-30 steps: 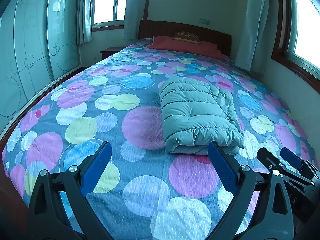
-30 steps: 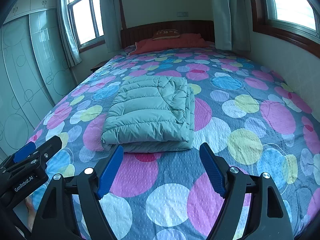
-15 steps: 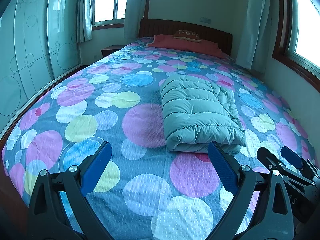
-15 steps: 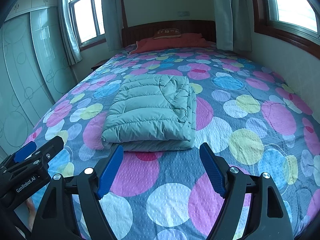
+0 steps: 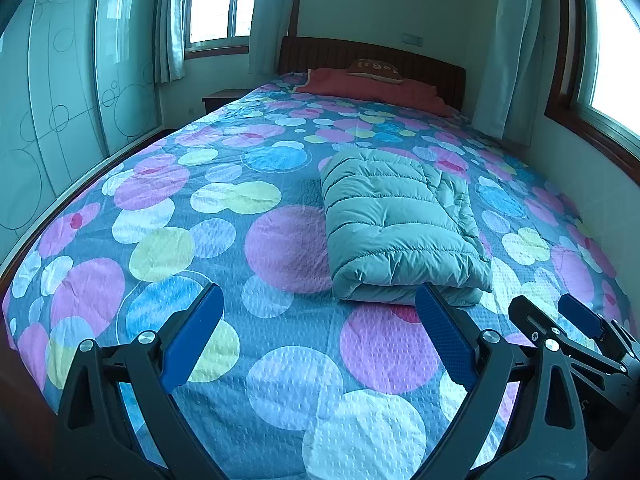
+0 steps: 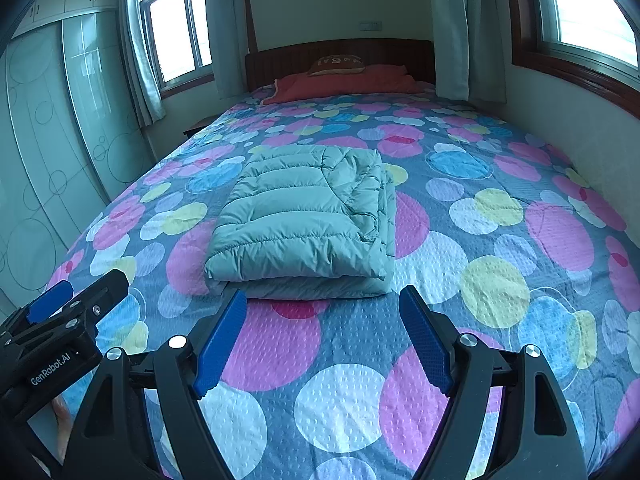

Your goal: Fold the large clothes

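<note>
On the left tool [image 6: 60, 312], "GenRobot.AI" label [image 6: 50, 369], folded jacket [image 6: 304, 224] beyond

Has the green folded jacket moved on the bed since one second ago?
No. The jacket lies over the same pink circle of the bedspread; only the cameras shifted slightly.

The left gripper [image 5: 316, 336] is hovering with its blue-padded fingers [image 5: 192, 340] spread wide, gripping nothing. The right gripper [image 6: 326, 338] is hovering likewise, fingers [image 6: 424, 344] parted and bare. The two are sitting side by side, both pointing forward.
</note>
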Motion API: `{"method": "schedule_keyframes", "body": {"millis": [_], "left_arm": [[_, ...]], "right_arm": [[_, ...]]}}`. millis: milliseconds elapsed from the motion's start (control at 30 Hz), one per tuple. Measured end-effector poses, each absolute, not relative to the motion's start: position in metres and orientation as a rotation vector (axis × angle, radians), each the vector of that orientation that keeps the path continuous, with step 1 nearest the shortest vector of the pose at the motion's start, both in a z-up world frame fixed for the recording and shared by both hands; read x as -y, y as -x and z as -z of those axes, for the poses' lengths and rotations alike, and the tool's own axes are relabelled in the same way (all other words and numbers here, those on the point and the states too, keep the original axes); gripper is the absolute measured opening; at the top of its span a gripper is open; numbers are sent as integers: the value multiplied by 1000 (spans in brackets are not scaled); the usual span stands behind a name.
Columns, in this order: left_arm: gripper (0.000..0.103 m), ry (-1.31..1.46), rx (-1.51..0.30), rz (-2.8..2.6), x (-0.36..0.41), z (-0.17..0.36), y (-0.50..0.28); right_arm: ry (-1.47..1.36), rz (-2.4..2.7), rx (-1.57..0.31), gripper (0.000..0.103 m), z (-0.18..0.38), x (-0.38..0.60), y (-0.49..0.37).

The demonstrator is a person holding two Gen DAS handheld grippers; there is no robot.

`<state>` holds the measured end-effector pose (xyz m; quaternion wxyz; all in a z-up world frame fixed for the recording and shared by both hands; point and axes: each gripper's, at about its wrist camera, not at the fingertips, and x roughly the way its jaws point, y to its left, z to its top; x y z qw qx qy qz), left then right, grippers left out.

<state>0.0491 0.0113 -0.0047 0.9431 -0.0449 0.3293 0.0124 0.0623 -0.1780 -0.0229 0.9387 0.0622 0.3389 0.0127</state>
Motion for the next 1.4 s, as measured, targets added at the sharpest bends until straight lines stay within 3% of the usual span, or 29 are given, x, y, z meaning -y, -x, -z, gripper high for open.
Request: {"method": "schedule_keyframes", "body": {"millis": [867,967,1400], "left_arm": [[97,53,-649,-35,-7,-4,-48],[101,45,-647,-28,-7,-3,-49],[101,93,-755,-112,-43,33,-95]], "right_arm": [[-125,-25,-692,77,23,175,-61],[-126,-24,-694,77,23,176,-61],[-164,12,-727,77,40,208,-79]]}}
